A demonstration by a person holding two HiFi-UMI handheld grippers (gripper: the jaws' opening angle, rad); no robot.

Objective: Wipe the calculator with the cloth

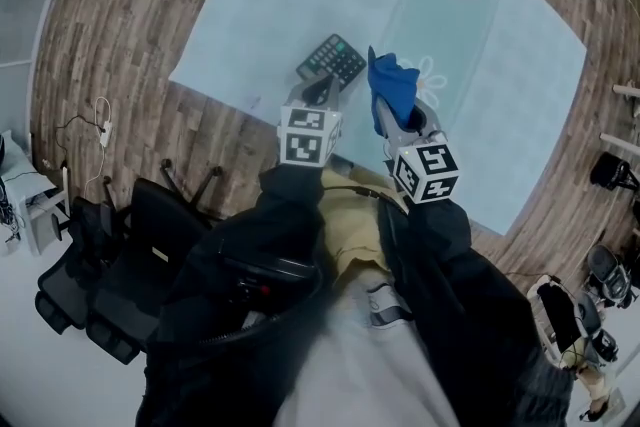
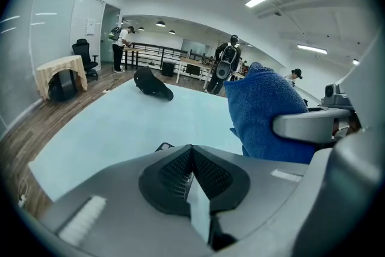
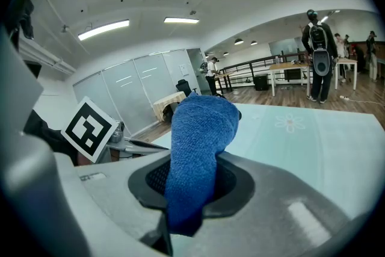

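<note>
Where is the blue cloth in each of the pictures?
Head view: the blue cloth sticks up from the right claw, just right of the calculator.
Left gripper view: right of middle, with the mat behind it.
Right gripper view: in the centre, pinched between the jaws.
Shared landmark: the pale blue mat shows in all three views.
</note>
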